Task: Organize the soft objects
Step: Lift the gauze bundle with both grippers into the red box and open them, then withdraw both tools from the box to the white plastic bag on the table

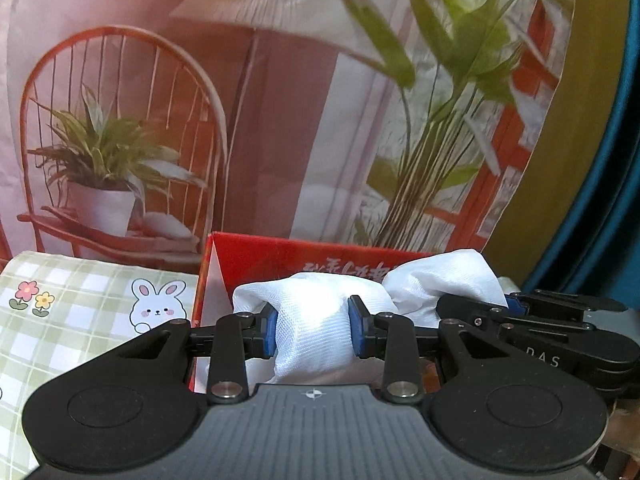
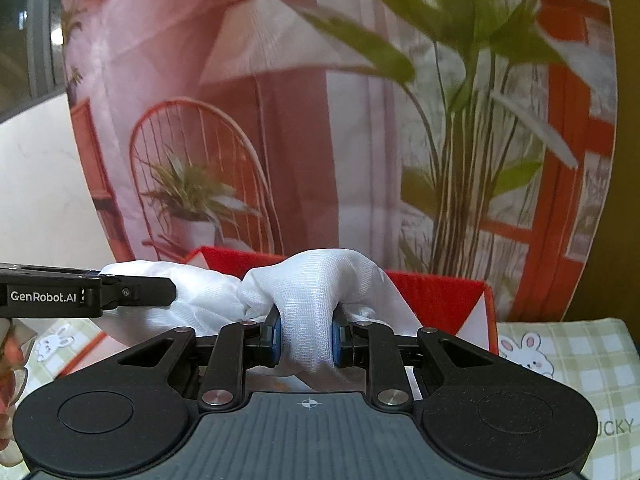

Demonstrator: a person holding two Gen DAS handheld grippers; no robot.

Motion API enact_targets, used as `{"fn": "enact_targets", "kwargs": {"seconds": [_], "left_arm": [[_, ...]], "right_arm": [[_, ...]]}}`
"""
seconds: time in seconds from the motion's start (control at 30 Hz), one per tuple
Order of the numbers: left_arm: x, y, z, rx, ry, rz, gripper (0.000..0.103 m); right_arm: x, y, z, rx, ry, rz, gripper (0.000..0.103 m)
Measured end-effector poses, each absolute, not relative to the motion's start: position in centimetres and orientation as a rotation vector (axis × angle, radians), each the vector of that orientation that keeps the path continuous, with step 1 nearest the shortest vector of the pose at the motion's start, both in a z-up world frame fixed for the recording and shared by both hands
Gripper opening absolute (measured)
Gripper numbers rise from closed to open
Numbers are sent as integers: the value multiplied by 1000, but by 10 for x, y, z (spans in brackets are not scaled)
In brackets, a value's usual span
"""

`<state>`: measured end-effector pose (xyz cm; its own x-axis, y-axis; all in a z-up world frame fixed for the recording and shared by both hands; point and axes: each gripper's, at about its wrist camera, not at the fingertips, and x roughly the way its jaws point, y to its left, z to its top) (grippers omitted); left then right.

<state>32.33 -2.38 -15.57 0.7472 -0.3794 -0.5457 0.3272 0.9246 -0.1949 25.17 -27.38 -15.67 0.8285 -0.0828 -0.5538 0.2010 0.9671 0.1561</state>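
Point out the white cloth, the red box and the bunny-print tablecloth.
white cloth [image 1: 316, 320], left wrist view, bunched middle between the pads.
red box [image 1: 256, 252], left wrist view, back wall.
bunny-print tablecloth [image 2: 576, 360], right wrist view, checked part.

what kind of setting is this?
Likely a staged home-style tabletop, not a real room: a printed backdrop of chair and plants, a green checked bunny tablecloth, and a red box behind white cloth.

Each view is taken from close behind its own claw, angled slightly downward; the white cloth, red box and printed backdrop are shared.
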Motion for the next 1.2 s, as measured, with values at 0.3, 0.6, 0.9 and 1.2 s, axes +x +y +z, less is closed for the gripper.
{"fn": "enact_targets", "kwargs": {"seconds": [0.3,0.6,0.9,1.2], "left_arm": [[318,-17,-154,-75,615,-389,65],[284,-9,-128,-38,563,-360,75],[220,-3,-123,-5,560,-358,75],[152,10,-155,-60,621,-378,75]], "right_arm": [[248,-283,-162,218,616,-194,41],[218,-267,-142,169,574,-188,54],[161,-241,-130,182,526,-185,54],[88,-205,-140,188,482,-184,54]]}}
